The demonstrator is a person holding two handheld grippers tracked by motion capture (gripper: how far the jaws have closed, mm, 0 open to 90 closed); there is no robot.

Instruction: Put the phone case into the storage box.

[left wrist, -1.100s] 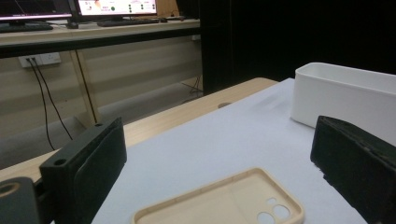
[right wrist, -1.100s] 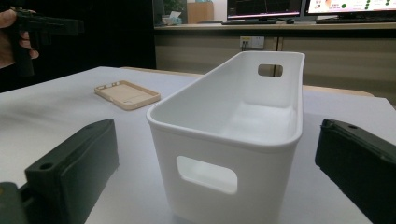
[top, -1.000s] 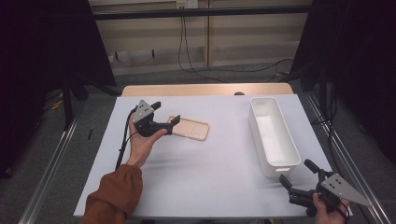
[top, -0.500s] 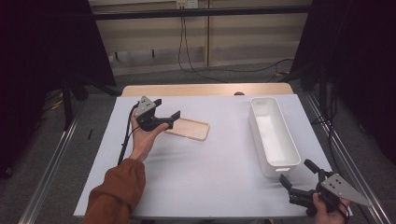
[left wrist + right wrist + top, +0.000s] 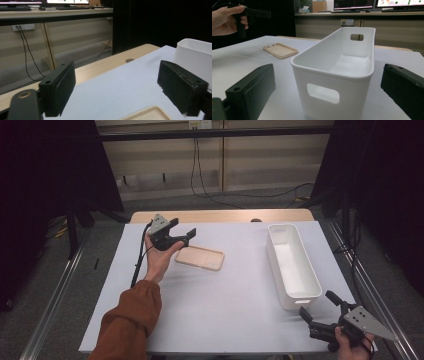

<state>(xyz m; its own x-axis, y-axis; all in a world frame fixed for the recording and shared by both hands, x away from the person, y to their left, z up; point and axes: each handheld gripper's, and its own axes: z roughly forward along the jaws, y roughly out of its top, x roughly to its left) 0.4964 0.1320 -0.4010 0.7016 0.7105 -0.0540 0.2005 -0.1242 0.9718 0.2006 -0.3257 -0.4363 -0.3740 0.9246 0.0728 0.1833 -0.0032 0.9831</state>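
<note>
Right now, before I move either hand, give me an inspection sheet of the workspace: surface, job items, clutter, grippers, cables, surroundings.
Surface: white sheet over a wooden table, flat.
Job's things: tan phone case lying flat left of centre; white bin upright at the right, nothing inside.
Clutter: nothing seen.
Grippers: left gripper above the case's near-left end, jaws have just been closing, pads apart with nothing between them; right gripper open at the near right corner, aimed at the bin's end wall.
Cables: black cable trails from the left gripper across the sheet; wall cables behind the table.
Surroundings: black curtains both sides, rails along the floor.
</note>
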